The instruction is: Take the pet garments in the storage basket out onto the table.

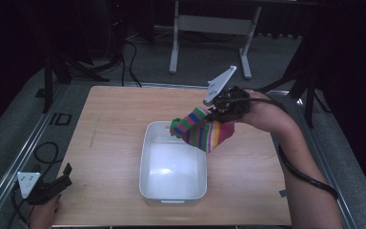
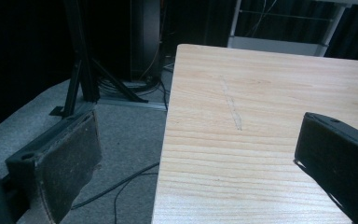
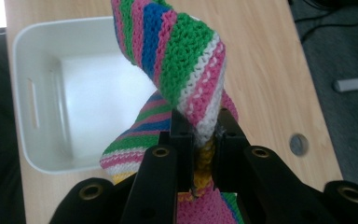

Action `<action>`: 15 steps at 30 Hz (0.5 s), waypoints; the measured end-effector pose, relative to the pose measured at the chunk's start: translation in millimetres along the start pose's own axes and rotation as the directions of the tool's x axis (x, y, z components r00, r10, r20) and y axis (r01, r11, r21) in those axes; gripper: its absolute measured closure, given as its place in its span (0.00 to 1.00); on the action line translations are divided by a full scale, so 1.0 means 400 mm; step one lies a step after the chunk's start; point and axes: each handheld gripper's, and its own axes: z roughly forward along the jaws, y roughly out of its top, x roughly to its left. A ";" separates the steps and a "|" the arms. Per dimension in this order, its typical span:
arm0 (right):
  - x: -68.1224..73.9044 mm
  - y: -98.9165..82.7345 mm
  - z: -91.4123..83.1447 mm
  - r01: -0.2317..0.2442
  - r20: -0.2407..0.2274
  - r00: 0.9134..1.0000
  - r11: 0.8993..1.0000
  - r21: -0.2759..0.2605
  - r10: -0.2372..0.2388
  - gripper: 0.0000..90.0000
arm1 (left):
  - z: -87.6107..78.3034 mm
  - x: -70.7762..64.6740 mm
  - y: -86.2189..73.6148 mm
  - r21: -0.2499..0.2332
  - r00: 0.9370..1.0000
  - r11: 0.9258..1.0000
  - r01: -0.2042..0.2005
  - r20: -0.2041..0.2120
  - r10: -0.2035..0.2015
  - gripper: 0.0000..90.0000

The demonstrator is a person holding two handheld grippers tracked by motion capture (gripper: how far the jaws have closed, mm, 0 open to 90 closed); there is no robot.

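My right tongs [image 3: 200,140] are clamped on a striped knit sock [image 3: 177,60] — pink, green, blue, white and yellow bands — with the fabric pinched between the two jaws and bunched up above them. In the high view the sock [image 1: 205,131] hangs over the far right corner of a white plastic bin [image 1: 174,164], part of it draping past the rim toward the desk [image 1: 114,124]. The bin sits around the middle of the desk. My left tongs [image 1: 59,181] are well apart from all that, down at the near left corner with the jaws spread wide and nothing between them. Desk is light wood with a faint scratch [image 2: 230,102] — grey carpet, loose cables and dark stand legs around it.
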 end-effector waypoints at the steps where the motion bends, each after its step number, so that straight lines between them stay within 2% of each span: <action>1: -0.005 -0.010 -0.008 -0.007 0.005 1.000 1.000 0.001 0.007 0.90 | 0.000 0.000 0.000 0.000 1.000 1.000 -0.001 0.000 0.001 0.01; 8: -0.027 -0.086 -0.054 -0.064 0.034 0.997 0.998 0.025 0.063 0.90 | 0.000 0.000 0.000 0.000 1.000 1.000 0.000 0.001 0.000 0.01; 15: -0.045 -0.162 -0.084 -0.123 0.057 0.991 0.992 0.024 0.121 0.90 | 0.000 0.000 0.000 0.000 1.000 1.000 0.000 -0.001 0.000 0.01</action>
